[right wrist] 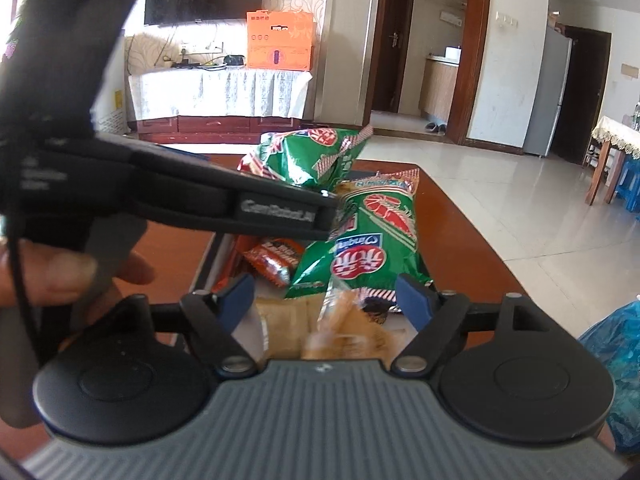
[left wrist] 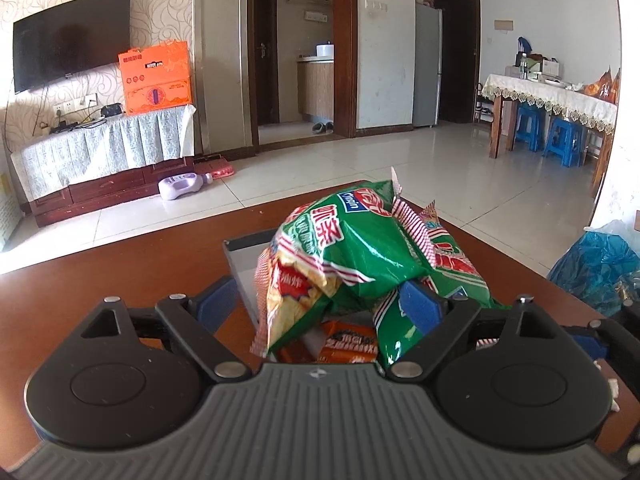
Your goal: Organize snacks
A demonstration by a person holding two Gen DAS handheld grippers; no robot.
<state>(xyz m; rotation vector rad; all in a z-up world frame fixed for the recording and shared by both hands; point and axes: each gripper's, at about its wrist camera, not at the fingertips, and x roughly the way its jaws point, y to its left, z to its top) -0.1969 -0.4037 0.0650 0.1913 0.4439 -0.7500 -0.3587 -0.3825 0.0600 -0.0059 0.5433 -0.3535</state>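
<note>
Here, near to far
Left gripper (left wrist: 320,300): jaws spread wide, its blue pads (left wrist: 418,300) either side of the snack heap and pressing on nothing; seen from the right wrist it reaches in from the left, over the tray's left side
Right gripper (right wrist: 326,300): jaws spread, pads clear of the packets lying between them
Hand (right wrist: 60,276): on the left gripper's handle, at the left of the right wrist view
Tan packet (right wrist: 352,332): nearest in the right wrist view, blurred, low between the right gripper's pads
Orange packets (left wrist: 348,344): in the tray's near end, partly under the green bags
Green bags (left wrist: 360,248): heaped in the tray; one (right wrist: 372,236) lies lengthwise along its right side, another (right wrist: 304,156) at its far end
Tray (left wrist: 240,248): grey, shallow, on the table towards its far edge
Table (left wrist: 120,272): red-brown wood
Blue bag (left wrist: 596,264): plastic, at the table's right edge
Bottle (left wrist: 184,186): lilac, lying on the floor beyond the table
Cabinet (left wrist: 104,152): cloth-draped, against the far wall, an orange box (left wrist: 156,78) on it
TV (left wrist: 72,56): on the wall above
</note>
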